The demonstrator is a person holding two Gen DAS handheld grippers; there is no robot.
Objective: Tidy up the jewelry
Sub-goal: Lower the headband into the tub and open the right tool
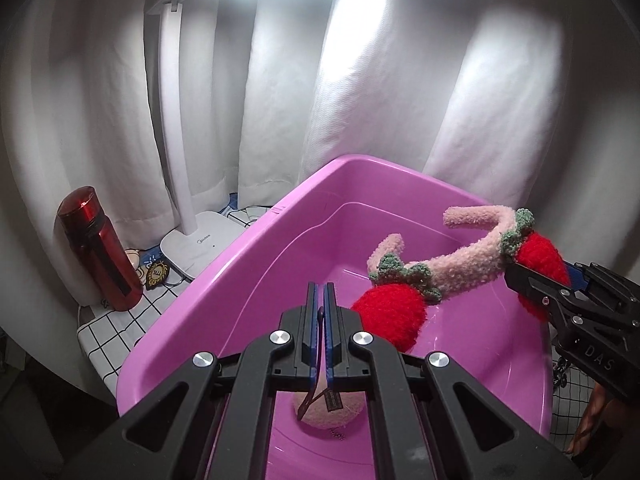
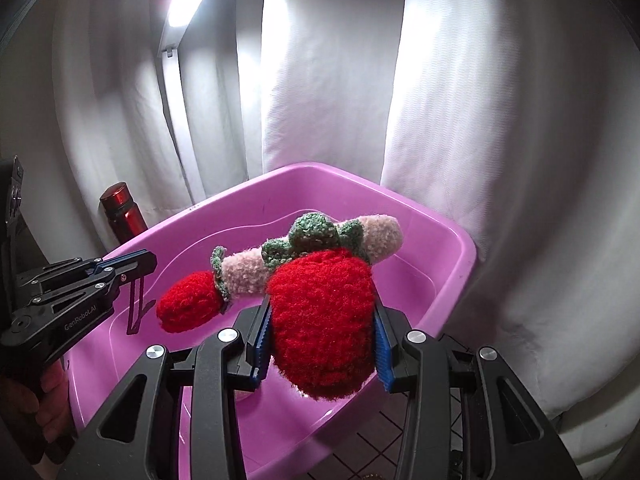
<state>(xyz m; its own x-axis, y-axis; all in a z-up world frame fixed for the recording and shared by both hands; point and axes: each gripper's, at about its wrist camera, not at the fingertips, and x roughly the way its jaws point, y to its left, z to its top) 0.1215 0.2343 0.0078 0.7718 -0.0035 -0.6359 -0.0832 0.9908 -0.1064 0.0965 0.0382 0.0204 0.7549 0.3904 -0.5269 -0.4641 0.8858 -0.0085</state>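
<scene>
Right gripper [image 2: 320,344] jaws clamp the fuzzy pink strawberry headband [image 1: 460,268] over the purple plastic tub [image 1: 256,240], frame centre; left gripper [image 1: 324,320] jaws pinch a thin dark loop [image 2: 136,306]

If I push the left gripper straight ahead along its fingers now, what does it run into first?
Probably the far inner wall of the pink tub. The left gripper, shut on a thin dark strap, points into the tub; the strawberry headband hangs just right of that line, though depth is unclear.

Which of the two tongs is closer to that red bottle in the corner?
Left. The left tongs hang over the tub's near-left part, on the bottle's side. The right tongs grip the strawberry headband across the tub.
</scene>
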